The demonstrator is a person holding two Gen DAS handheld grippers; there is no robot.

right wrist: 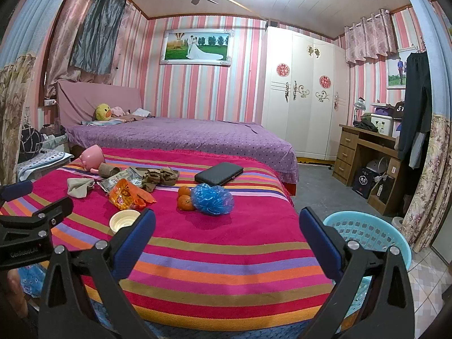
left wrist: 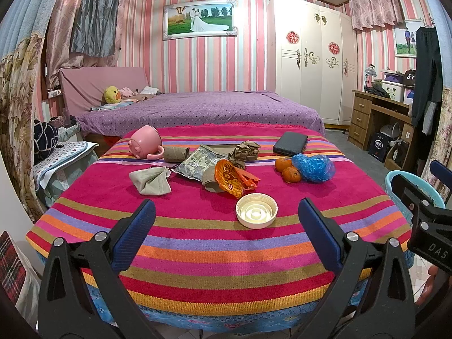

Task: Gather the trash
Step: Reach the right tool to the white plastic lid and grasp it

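Trash lies on the striped table (left wrist: 197, 243): a white plastic lid (left wrist: 256, 210) (right wrist: 124, 220), an orange snack wrapper (left wrist: 233, 178) (right wrist: 127, 195), a silver foil packet (left wrist: 195, 162), a cardboard tube (left wrist: 176, 154), a crumpled grey mask (left wrist: 151, 180) (right wrist: 79, 187), a blue plastic bag (left wrist: 313, 167) (right wrist: 212, 199) and brown crumpled stockings (left wrist: 244, 152) (right wrist: 159, 178). My left gripper (left wrist: 226, 220) is open, hovering over the near table edge just short of the lid. My right gripper (right wrist: 226, 226) is open over the table's right front, beside a light blue basket (right wrist: 370, 234) (left wrist: 415, 195).
A tipped pink cup (left wrist: 145, 142), two oranges (left wrist: 288, 169) (right wrist: 185, 197) and a black case (left wrist: 291, 142) (right wrist: 219, 173) also sit on the table. A purple bed (left wrist: 197, 107) stands behind it, a wooden desk (left wrist: 378, 115) at the right, a white wardrobe (left wrist: 310, 56) at the back.
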